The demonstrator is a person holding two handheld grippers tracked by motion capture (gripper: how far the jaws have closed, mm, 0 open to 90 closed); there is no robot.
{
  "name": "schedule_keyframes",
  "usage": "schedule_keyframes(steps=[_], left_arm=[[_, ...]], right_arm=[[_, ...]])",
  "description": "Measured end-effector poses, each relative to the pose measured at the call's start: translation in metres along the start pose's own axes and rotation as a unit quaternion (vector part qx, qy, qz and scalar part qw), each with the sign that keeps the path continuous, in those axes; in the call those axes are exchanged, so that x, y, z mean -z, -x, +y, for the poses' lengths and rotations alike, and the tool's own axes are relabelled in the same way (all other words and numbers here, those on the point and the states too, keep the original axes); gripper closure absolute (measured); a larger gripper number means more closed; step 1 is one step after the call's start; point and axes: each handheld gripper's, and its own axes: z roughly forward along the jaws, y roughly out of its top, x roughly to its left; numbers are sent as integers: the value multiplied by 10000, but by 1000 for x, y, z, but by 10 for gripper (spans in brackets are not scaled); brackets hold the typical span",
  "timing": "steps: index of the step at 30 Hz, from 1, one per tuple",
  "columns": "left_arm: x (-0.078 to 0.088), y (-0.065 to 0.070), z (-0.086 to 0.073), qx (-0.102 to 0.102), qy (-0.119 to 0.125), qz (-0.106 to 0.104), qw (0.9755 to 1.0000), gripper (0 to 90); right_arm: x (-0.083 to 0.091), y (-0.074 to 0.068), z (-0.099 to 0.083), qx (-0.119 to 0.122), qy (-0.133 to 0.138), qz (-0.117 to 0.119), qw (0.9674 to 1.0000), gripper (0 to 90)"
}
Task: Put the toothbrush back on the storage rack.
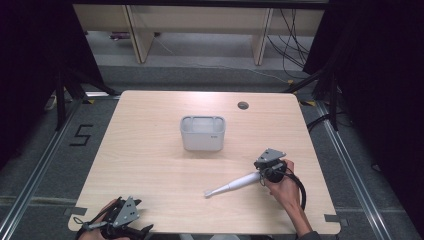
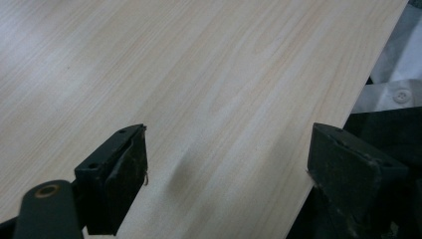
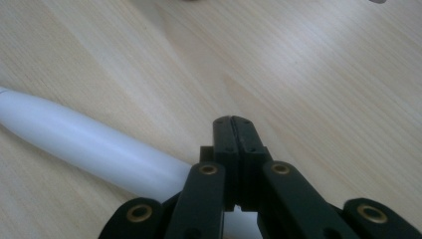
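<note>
A white toothbrush-shaped tool (image 1: 232, 186) lies flat on the pale wooden table (image 1: 150, 155), its small head pointing toward the near left. My right gripper (image 1: 265, 167) sits at the thick handle end, held by a hand. In the right gripper view the gripper (image 3: 234, 122) has its jaws pressed together with nothing between them, and the white handle (image 3: 89, 144) runs beside and under them on the left. My left gripper (image 1: 120, 220) rests at the table's near left edge, and in its own view this gripper (image 2: 229, 134) is wide open over bare wood.
A grey rectangular bin (image 1: 202, 142) stands upright in the middle of the table, open at the top. A round cable hole (image 1: 243, 105) sits near the far edge. Dark floor and rails surround the table.
</note>
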Motion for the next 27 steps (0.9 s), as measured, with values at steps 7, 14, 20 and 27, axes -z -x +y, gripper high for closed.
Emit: schedule_keyframes(steps=[7,14,20,27], left_arm=[[-1,1,0,94,78,23,9999,158],[0,0,0,66,54,37,10000,158],[1,-1,0,-24,-3,32,10000,158],[1,1,0,89,102,34,9999,158]], right_arm=[[-2,1,-1,144,2,25,9999,900],[-1,0,-3,5,-102,66,9999,900],[0,-1,-4,5,-117,84,9999,900],[3,-3,-9,-46,-134,88,9999,900]])
